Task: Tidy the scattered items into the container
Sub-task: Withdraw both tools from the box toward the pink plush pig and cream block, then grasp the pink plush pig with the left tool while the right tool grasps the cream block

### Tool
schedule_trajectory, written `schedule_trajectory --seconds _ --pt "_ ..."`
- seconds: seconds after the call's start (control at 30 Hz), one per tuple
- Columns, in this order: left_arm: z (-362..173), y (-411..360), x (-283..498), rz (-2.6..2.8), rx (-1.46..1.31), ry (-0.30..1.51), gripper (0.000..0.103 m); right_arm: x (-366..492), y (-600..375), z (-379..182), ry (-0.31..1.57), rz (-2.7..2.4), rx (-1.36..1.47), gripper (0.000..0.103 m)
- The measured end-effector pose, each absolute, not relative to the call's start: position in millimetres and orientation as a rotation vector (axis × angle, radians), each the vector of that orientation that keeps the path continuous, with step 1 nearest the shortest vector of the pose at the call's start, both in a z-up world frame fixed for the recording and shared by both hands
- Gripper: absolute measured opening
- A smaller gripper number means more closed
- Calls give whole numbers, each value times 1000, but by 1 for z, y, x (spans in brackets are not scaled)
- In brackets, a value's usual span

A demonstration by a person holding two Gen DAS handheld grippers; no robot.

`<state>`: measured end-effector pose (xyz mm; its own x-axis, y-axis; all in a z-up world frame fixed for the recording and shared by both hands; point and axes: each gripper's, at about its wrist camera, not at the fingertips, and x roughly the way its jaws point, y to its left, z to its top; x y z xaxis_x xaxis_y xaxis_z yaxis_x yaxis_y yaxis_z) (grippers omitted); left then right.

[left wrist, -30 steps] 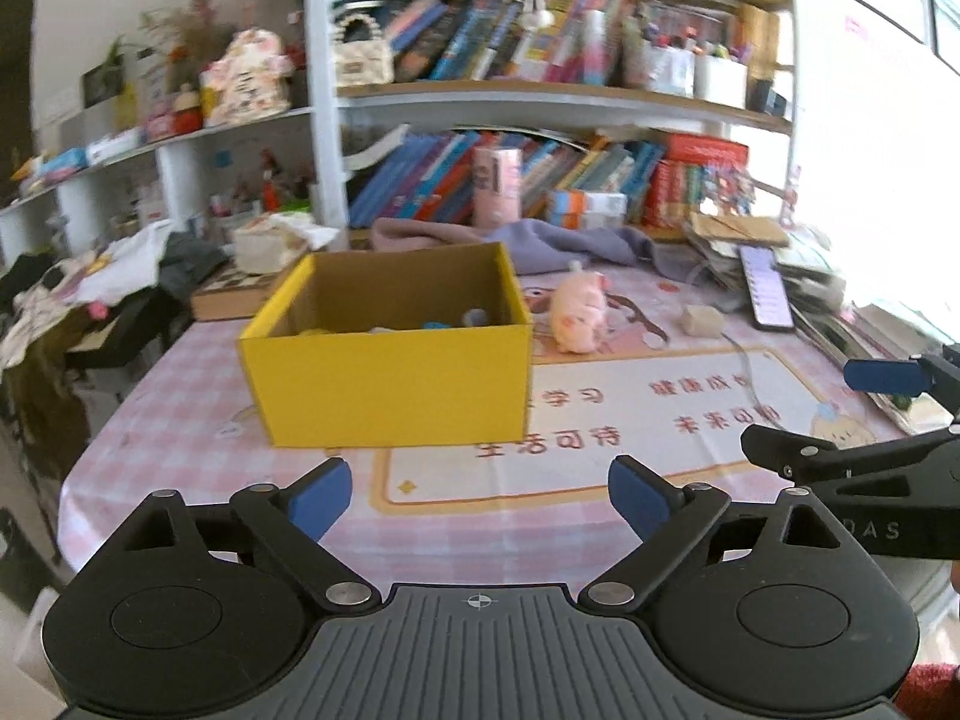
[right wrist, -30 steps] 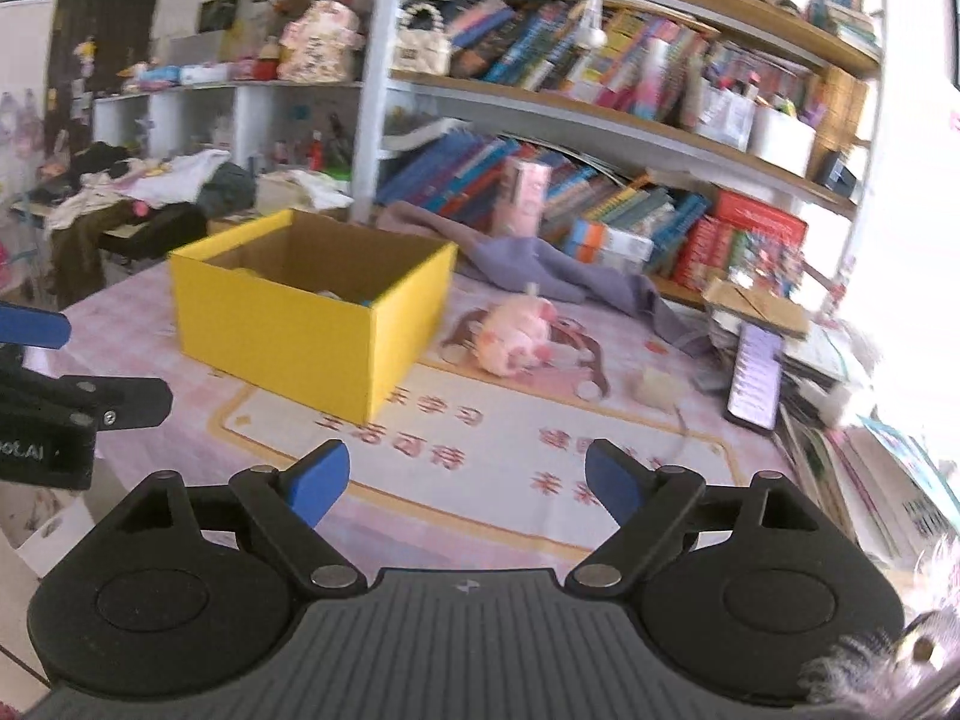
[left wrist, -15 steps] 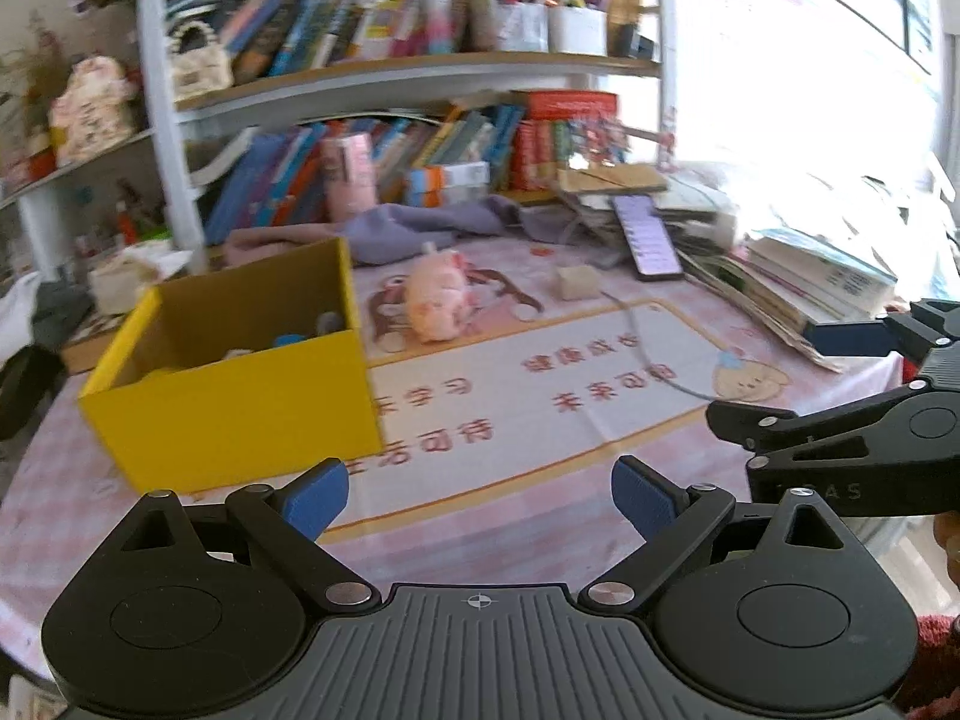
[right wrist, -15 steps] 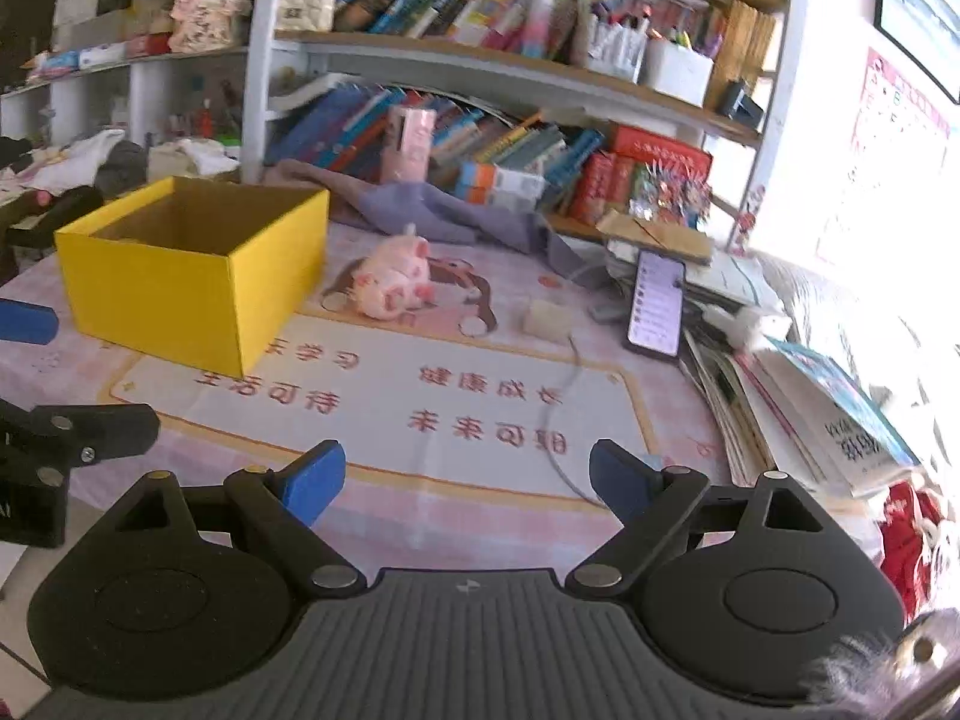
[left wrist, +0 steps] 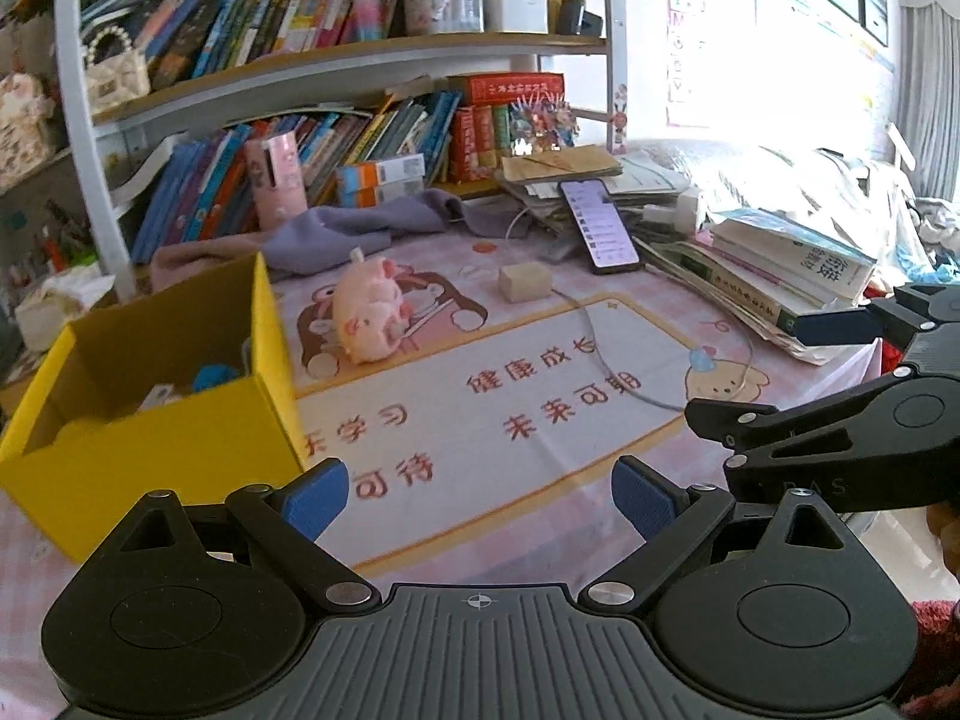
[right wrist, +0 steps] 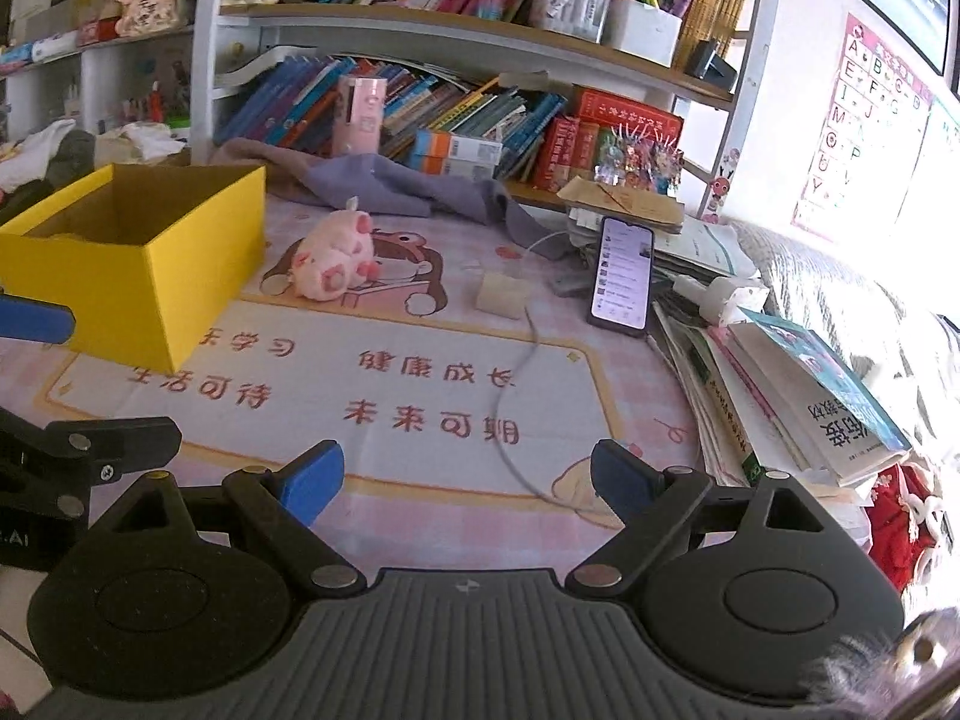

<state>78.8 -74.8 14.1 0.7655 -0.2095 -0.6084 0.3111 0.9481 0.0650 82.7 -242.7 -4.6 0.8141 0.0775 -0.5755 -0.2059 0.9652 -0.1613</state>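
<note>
Overhead, a crowded bookshelf (right wrist: 456,42) runs behind a table (right wrist: 630,420) under a pink checked cloth with a printed mat (right wrist: 336,384) on it. Next in size, the yellow box (right wrist: 150,264) stands open at the table's left end, on the mat's corner; the left wrist view shows a few small things lying inside it, one of them blue, the rest too blurred to tell. A stack of books (right wrist: 798,396) slumps along the table's right edge, and a grey cloth (right wrist: 384,183) lies bunched at the foot of the shelf behind the box. Both claws hover over the near edge of the table. The left gripper (left wrist: 479,498) has its blue pads spread wide with nothing between them, and the right gripper (right wrist: 467,483) is likewise wide apart and empty. Each shows at the side of the other's view. Out on the mat, a pink plush pig (right wrist: 333,258) lies just right of the box, apart from it. A lit phone (right wrist: 624,273) leans against the books. A small beige block (right wrist: 501,295) sits between pig and phone, with a thin white cable (right wrist: 510,414) trailing toward the near edge.
</note>
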Motion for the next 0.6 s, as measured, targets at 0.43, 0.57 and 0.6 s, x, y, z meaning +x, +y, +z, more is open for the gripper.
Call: schedule_trajectory --seconds 0.43,0.57,0.6 --pt "3 -94 154 -241 141 702 96 157 -255 -13 649 183 -223 89" --pt "1 -103 178 -198 141 727 97 186 -262 -14 668 217 -220 89" --pt "1 -105 184 -186 141 729 96 193 -263 -14 671 229 -219 89"
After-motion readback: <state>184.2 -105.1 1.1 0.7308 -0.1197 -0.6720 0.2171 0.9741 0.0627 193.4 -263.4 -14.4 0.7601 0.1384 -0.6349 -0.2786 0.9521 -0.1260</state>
